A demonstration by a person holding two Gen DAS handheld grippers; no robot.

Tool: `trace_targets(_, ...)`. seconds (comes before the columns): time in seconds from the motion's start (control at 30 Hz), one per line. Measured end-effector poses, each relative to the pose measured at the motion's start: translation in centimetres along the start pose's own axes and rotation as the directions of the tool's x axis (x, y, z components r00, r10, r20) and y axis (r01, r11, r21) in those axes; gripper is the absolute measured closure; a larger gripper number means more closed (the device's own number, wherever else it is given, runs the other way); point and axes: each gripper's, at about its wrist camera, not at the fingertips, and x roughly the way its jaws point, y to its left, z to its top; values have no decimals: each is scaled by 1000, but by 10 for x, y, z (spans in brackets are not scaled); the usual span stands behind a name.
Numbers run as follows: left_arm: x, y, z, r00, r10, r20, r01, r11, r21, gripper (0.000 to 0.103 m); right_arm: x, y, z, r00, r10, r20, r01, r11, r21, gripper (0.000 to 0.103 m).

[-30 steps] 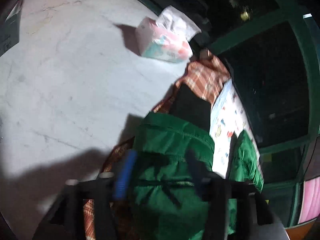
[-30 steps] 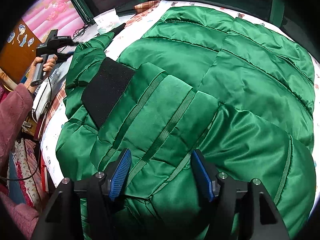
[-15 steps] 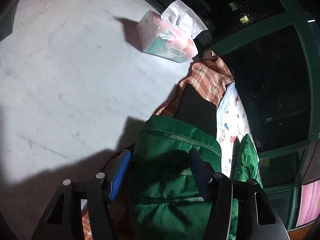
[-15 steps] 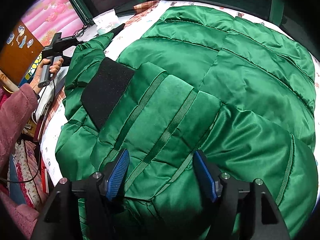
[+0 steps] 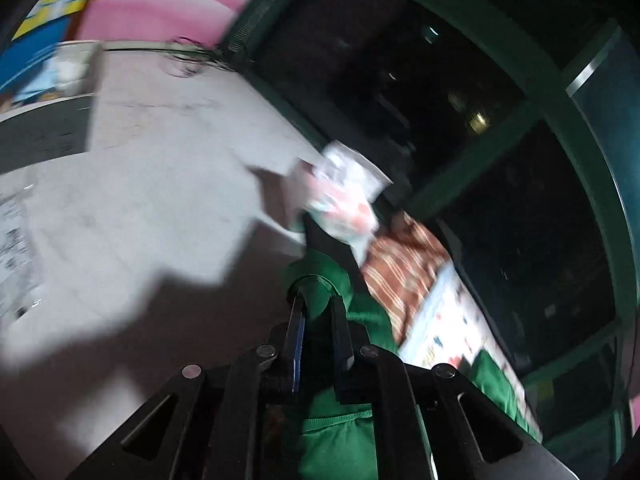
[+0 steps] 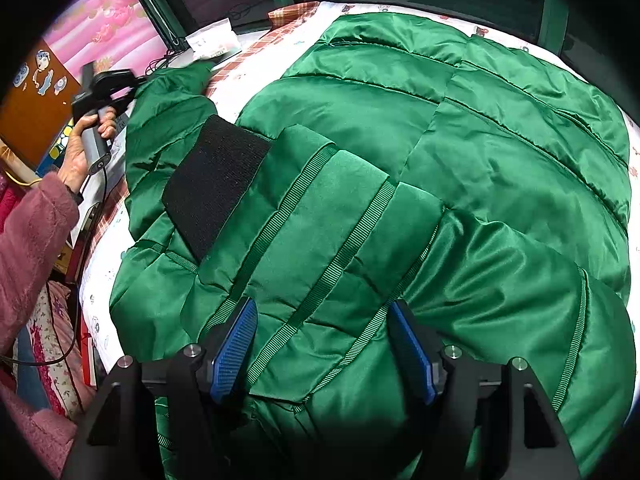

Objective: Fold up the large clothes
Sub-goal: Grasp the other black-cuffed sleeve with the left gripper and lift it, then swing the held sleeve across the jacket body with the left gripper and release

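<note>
Left gripper (image 5: 316, 304) jaws now clamped on jacket cuff (image 5: 320, 280) (previously apart)

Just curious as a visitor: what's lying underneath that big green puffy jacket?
The green jacket lies on a white printed sheet, with an orange plaid cloth showing at the far edge. What is beneath the jacket's middle is covered.

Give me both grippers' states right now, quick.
Left gripper: jaws shut on the green jacket's sleeve cuff.
Right gripper: jaws open, straddling the green jacket, not clamped on it.
</note>
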Motion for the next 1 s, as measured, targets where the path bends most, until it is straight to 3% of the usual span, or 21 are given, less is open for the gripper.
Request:
trace_targets(0.07,19,19,-1,994,19,-104,-25,998,-51,92,0,0,0,1000,3,3,-3,1000,-1,27)
trace_targets(0.13,38,42,-4,974,23,-224,-55,989,-137,90,0,0,0,1000,4,3,-4,1000,-1,27)
trace_targets(0.27,34,63,-3,974,-95,-208,33,958,-284,79,-1,1,-1,1000,1,1,-1,1000,-5,27)
trace_targets(0.4,33,57,-4,971,-44,-234,-11,973,-232,75,-1,2,-1,1000,-1,-2,1,1000,-2,26)
trace_targets(0.47,32,55,-5,972,-37,-233,-15,976,-216,66,-1,2,-1,1000,0,0,0,1000,-1,26)
trace_targets(0.5,34,55,-6,967,-31,-252,-24,977,-211,51,0,2,-1,1000,2,0,-2,1000,-2,25)
trace_targets(0.53,38,55,-8,961,-30,-276,-31,976,-214,43,0,3,0,1000,4,0,-4,1000,-3,24)
trace_targets(0.6,42,53,-10,961,-57,-272,-7,973,-230,42,0,3,0,1000,3,-1,-3,1000,-1,23)
trace_targets(0.7,48,44,-13,970,-36,-241,-16,978,-208,47,1,6,0,1000,-4,-6,4,1000,-8,23)
trace_targets(0.73,48,39,-13,975,-26,-222,-19,980,-197,65,0,7,0,1000,-7,-10,7,1000,-8,23)
trace_targets(0.83,44,30,-11,983,-42,-177,8,982,-190,85,-4,10,4,1000,-16,-26,16,1000,-18,23)
trace_targets(1.0,1,-7,5,991,-110,-73,100,986,-131,90,-18,17,12,999,-13,32,14,999,-33,23)
